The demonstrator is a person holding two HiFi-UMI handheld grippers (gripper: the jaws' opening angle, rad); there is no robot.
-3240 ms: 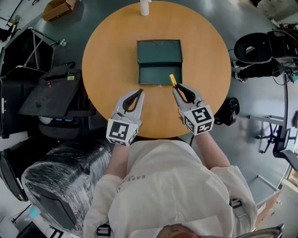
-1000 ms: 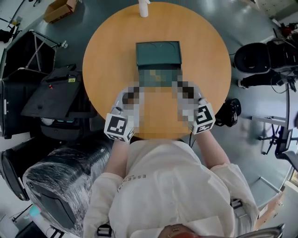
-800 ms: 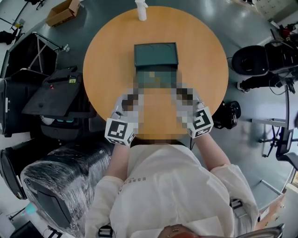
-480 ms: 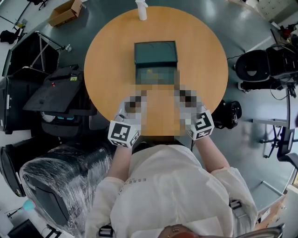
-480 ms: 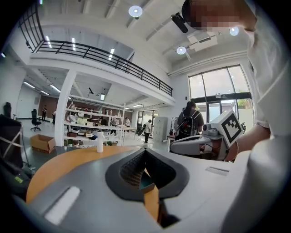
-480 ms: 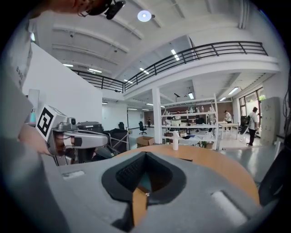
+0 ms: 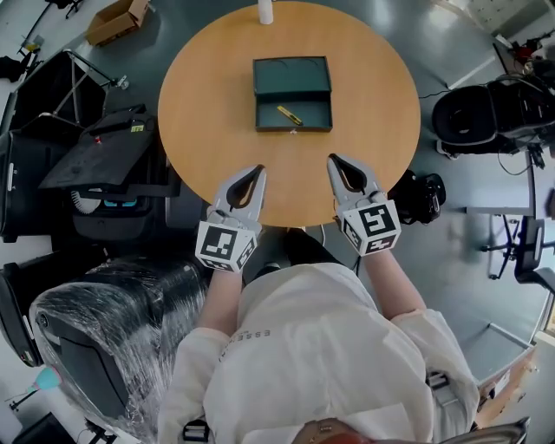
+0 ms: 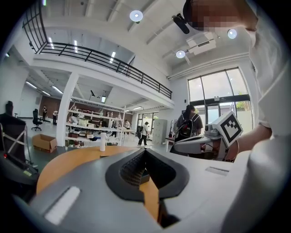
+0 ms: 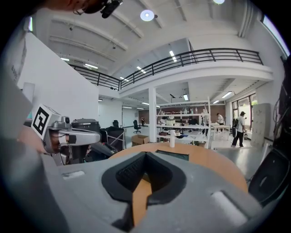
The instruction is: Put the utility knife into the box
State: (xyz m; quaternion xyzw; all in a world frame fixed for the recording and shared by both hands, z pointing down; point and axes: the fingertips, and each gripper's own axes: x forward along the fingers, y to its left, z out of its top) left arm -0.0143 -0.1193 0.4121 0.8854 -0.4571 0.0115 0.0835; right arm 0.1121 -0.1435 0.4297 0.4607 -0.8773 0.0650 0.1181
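A dark green box [image 7: 293,94] lies open on the round wooden table [image 7: 208,95], its lid flipped back on the far side. A yellow utility knife [image 7: 290,115] lies slanted inside the box's near tray. My left gripper [image 7: 261,169] hovers over the table's near edge, shut and empty. Level with it to the right is my right gripper [image 7: 331,159], also shut with nothing in it. Both stand well short of the box. In the left gripper view the jaw tips [image 8: 145,150] meet; in the right gripper view they meet too [image 9: 145,154].
A white bottle [image 7: 265,10] stands at the table's far edge. A cardboard box [image 7: 116,19] sits on the floor at far left. Black cases [image 7: 87,160] and a wrapped chair [image 7: 104,342] crowd the left; black chairs [image 7: 486,104] stand right.
The yellow knife, earlier held at the right gripper's tips by the box's near wall, now lies in the box. Both grippers have drawn back toward the table's near edge.
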